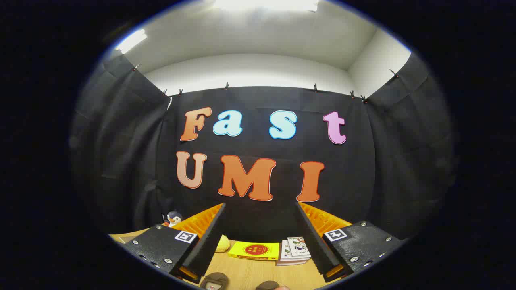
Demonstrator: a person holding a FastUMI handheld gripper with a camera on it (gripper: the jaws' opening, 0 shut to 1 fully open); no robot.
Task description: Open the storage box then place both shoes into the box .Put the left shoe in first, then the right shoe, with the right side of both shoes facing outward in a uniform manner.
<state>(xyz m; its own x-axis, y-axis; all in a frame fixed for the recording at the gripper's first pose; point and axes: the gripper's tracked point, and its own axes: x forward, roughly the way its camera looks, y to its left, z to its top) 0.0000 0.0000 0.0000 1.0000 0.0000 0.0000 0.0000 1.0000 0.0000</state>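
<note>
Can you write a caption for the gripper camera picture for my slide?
Open gripper held above a wooden table, with a yellow book, stacked booklets and a toy penguin beyond.

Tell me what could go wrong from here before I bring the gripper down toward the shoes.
The gripper is open and aimed at the booth wall, so any descent would be half blind. The yellow box and stacked booklets lie between the fingers and could be knocked. Dark shapes nearest the gripper may be the shoes; I cannot tell.

Bright ceiling lights [266, 4] glaring overhead, white upper wall [250, 70] evenly lit, black cloth dim, fisheye bending the edges, wooden table [250, 274] and open gripper [260, 245] sharp
</note>
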